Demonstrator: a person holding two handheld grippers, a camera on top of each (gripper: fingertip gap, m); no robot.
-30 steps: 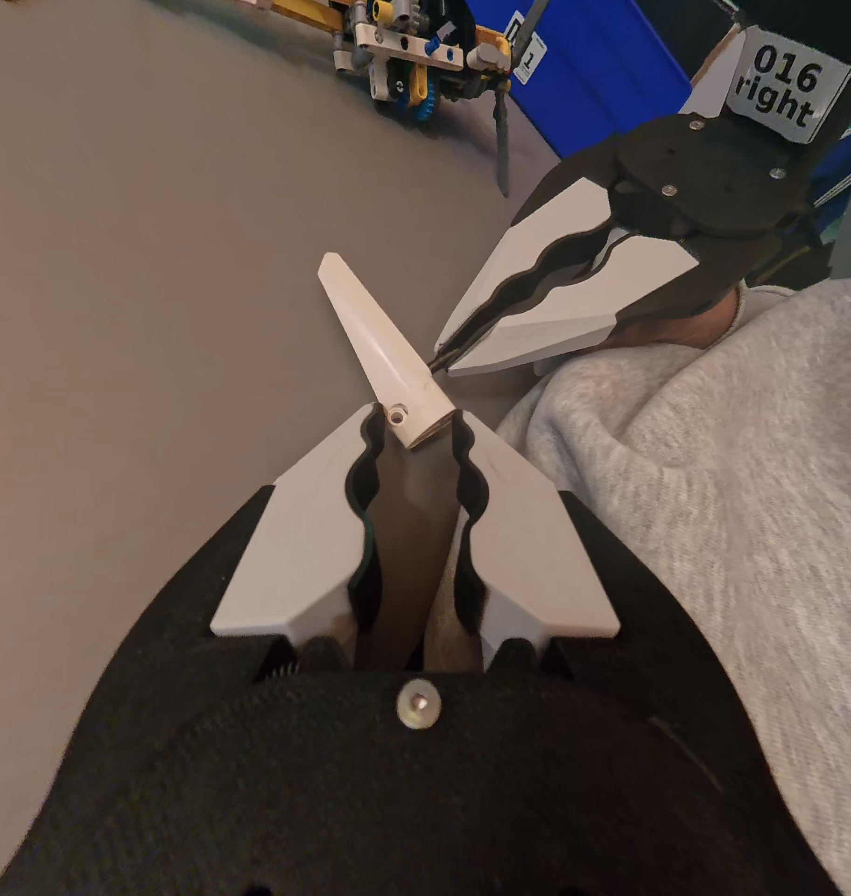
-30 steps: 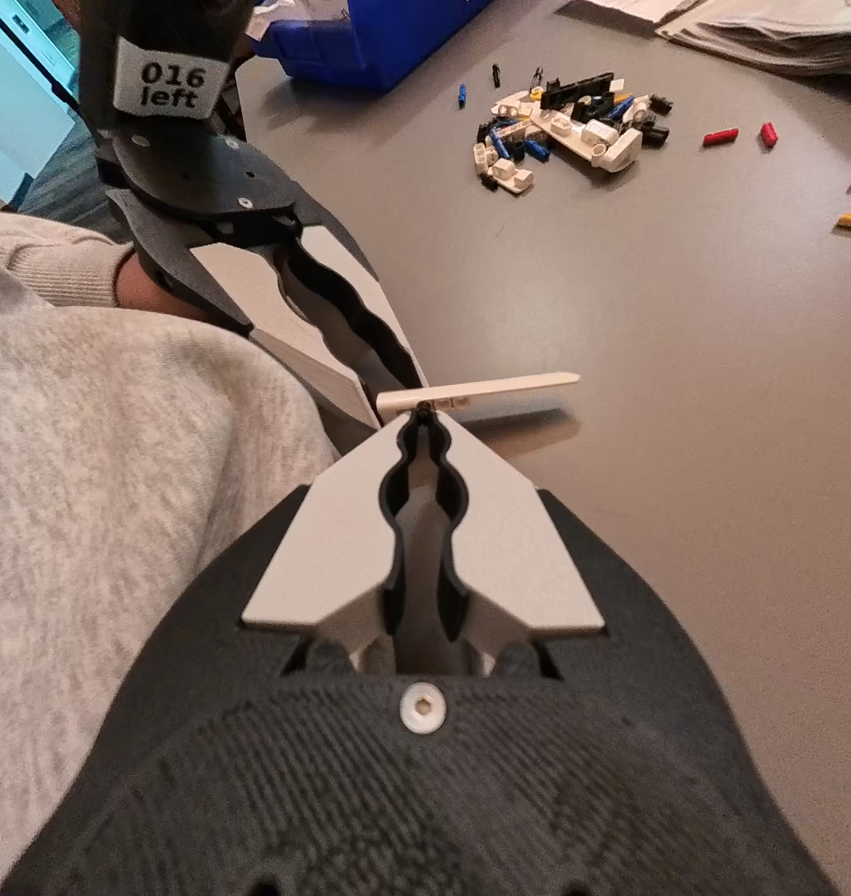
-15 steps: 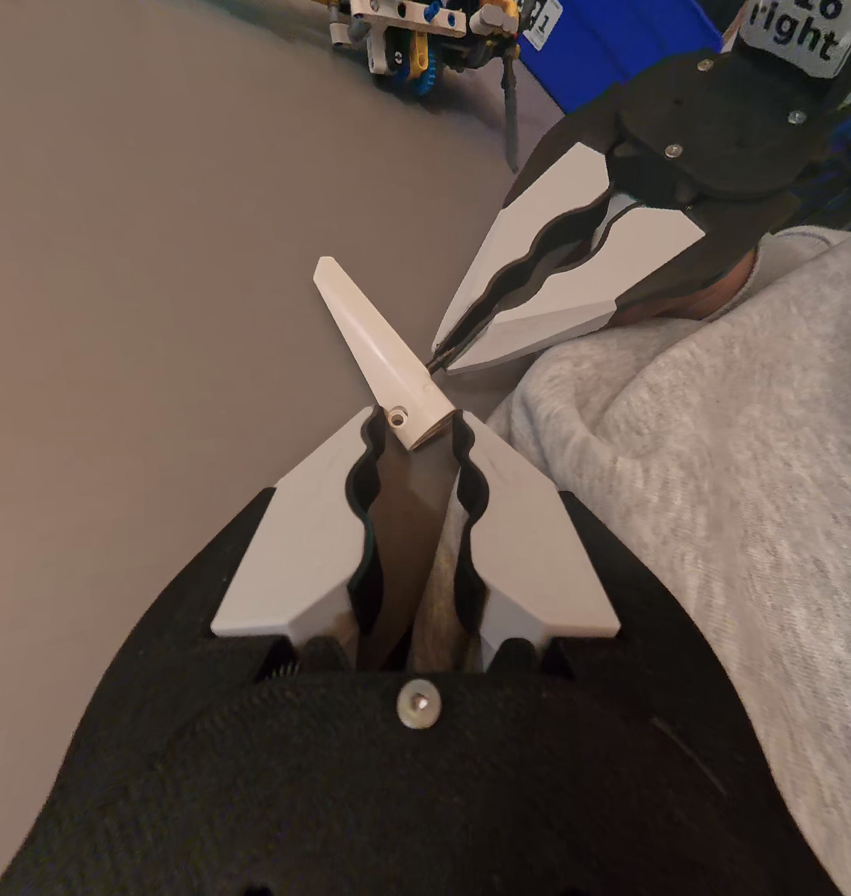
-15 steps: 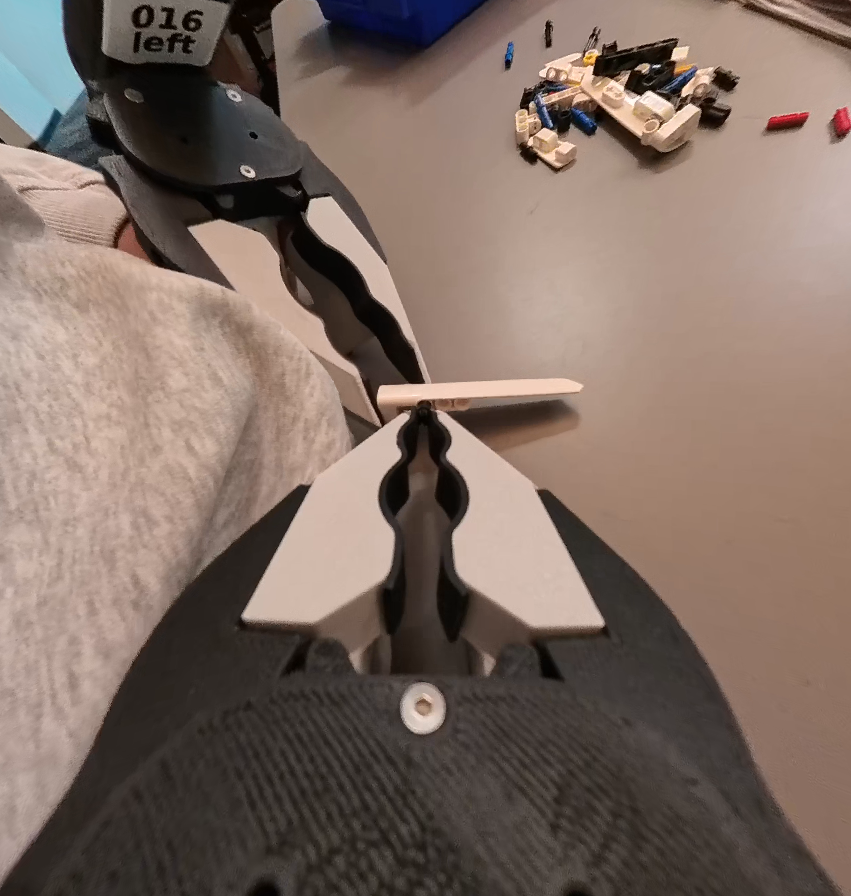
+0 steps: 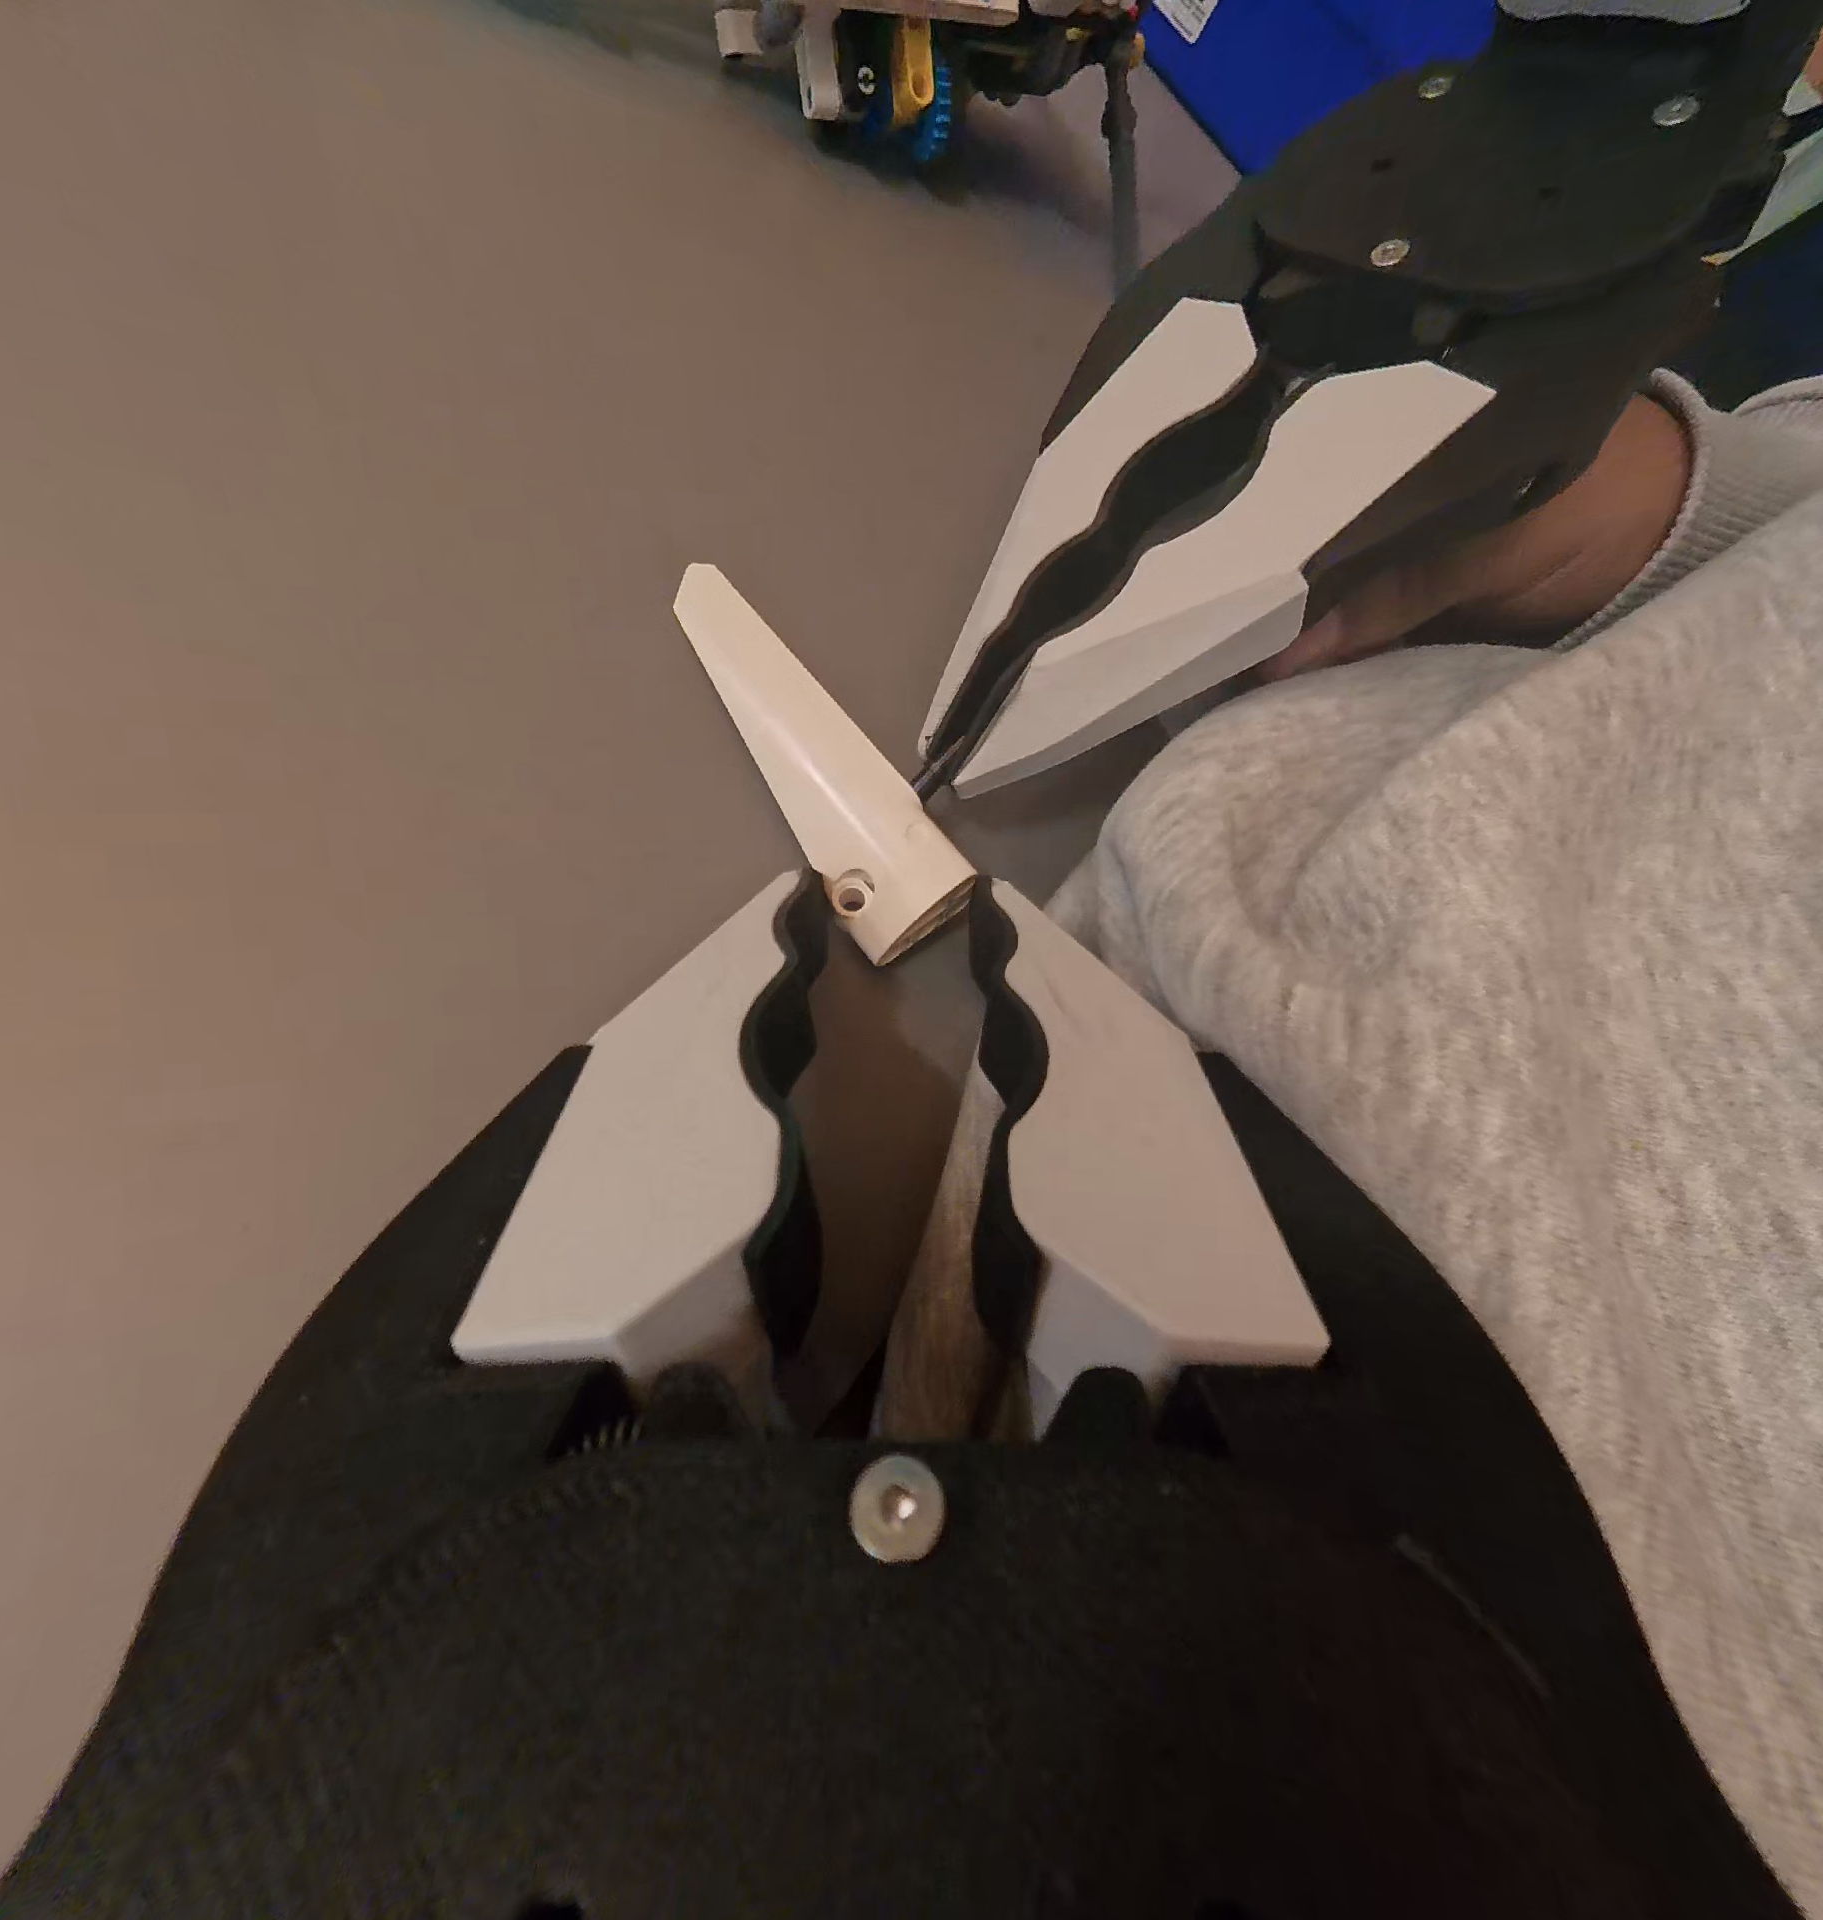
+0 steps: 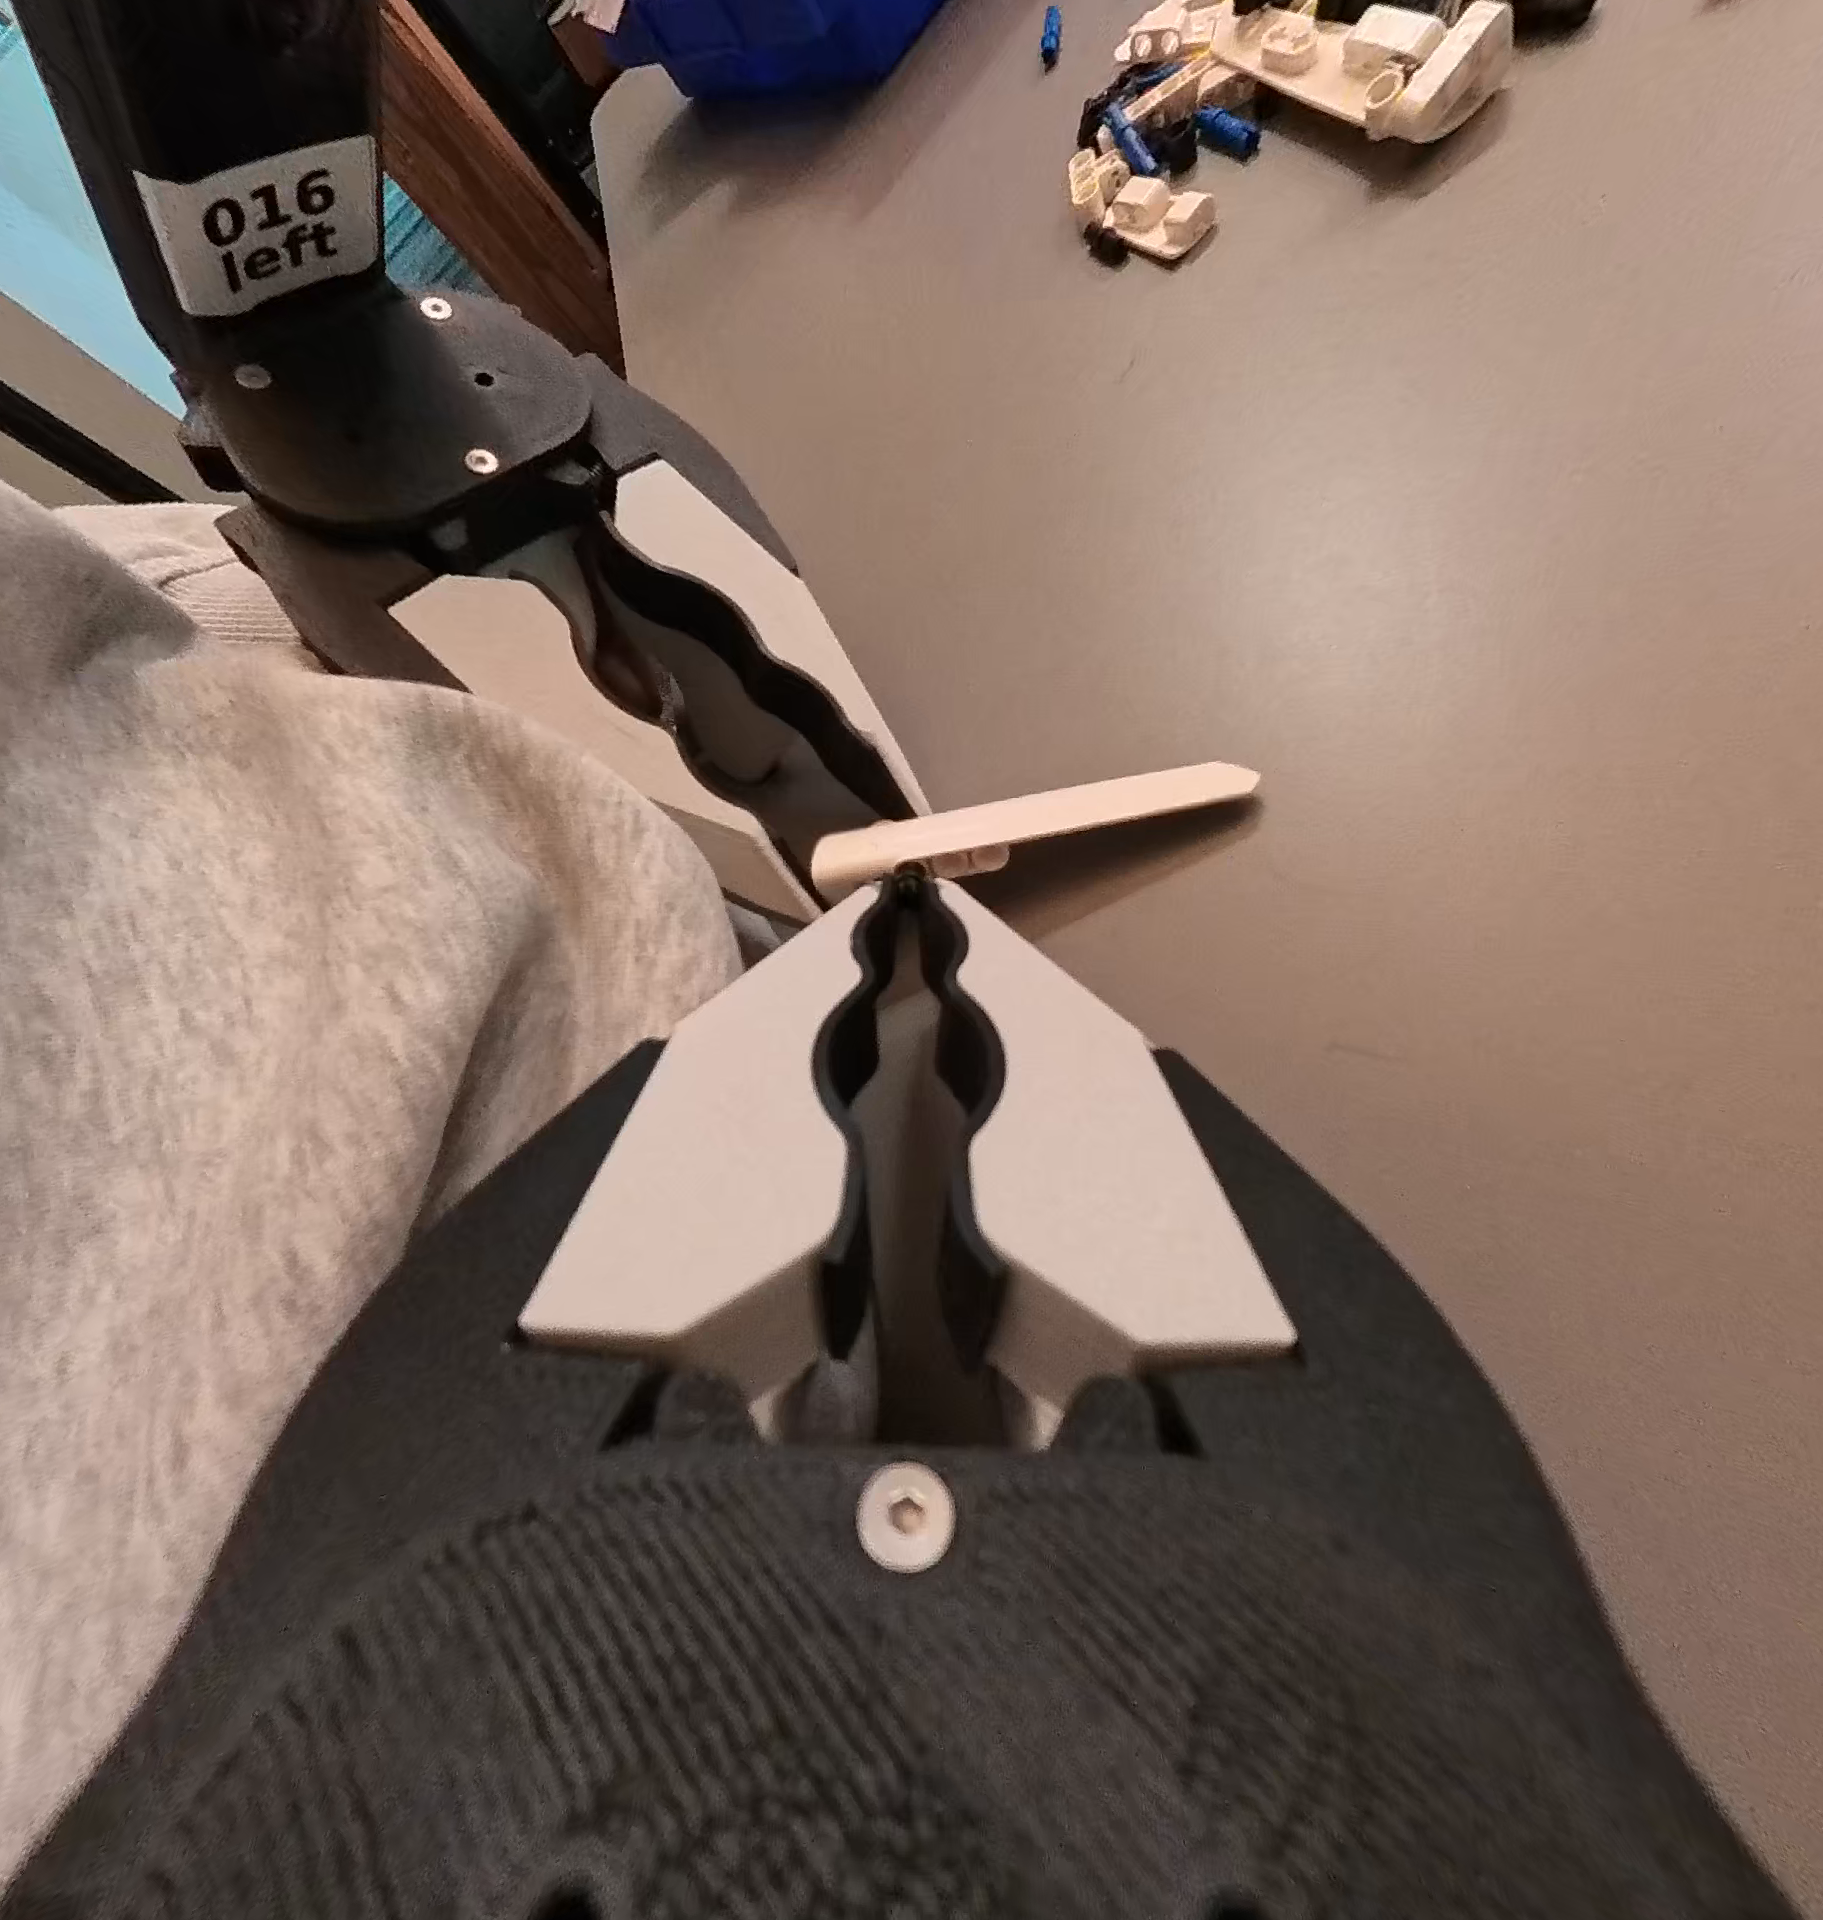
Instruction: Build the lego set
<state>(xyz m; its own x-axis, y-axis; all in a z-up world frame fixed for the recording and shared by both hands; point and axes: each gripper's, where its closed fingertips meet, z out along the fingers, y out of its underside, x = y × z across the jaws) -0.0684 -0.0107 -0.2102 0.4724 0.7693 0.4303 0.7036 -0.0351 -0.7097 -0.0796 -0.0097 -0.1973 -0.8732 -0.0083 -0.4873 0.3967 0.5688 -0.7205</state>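
Left tongs, white wedge fingers with wavy black pads, clamp thick round end of cream tapered plastic blade piece, held above smooth grey-brown bench. Blade flat, narrowing to blunt tip. Right tongs nearly closed, pinching small thin black pin touching blade's thick end. Grey fleecy sleeve alongside. Loose pile of white, blue, black bricks far off on bench.
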